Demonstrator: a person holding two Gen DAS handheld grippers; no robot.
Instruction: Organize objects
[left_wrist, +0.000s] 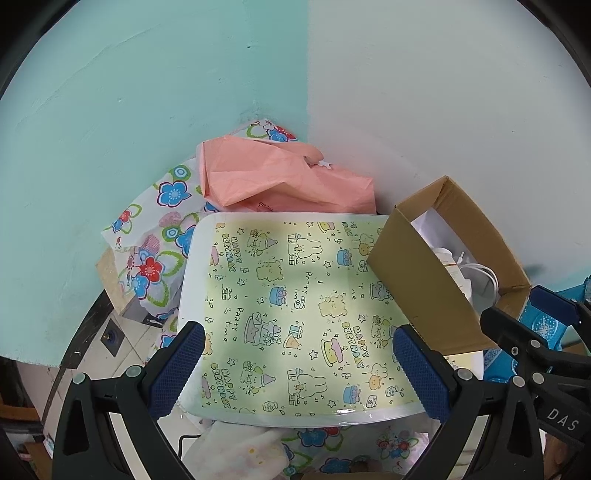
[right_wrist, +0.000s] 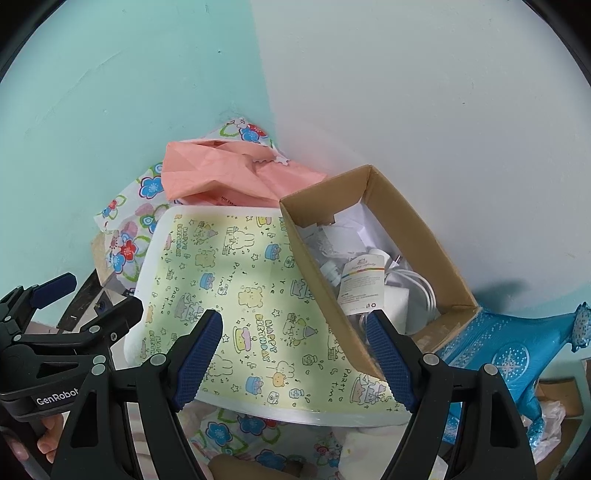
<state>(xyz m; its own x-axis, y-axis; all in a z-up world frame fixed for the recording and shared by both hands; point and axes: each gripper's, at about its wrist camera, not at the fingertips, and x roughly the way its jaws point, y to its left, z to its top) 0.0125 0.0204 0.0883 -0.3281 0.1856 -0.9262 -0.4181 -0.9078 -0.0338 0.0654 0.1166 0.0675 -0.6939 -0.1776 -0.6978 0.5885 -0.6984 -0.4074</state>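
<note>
A white flat slab covered in yellow birthday-print paper (left_wrist: 295, 295) (right_wrist: 236, 295) lies on a floral cloth (left_wrist: 155, 258). My left gripper (left_wrist: 301, 369) hovers over the slab's near half, open, with nothing between its blue pads. My right gripper (right_wrist: 295, 362) is open over the slab's near right part, its right finger by the wall of a brown cardboard box (right_wrist: 373, 266) (left_wrist: 436, 266). The box overlaps the slab's right edge and holds a white cable (right_wrist: 417, 288), a bottle and papers. Each gripper shows at the edge of the other's view.
A crumpled pink plastic bag (left_wrist: 280, 173) (right_wrist: 236, 177) sits behind the slab in the wall corner. A blue foil item (right_wrist: 517, 354) lies right of the box. A hand (right_wrist: 48, 439) holds the left gripper's grip. Floor tiles (left_wrist: 129, 343) show lower left.
</note>
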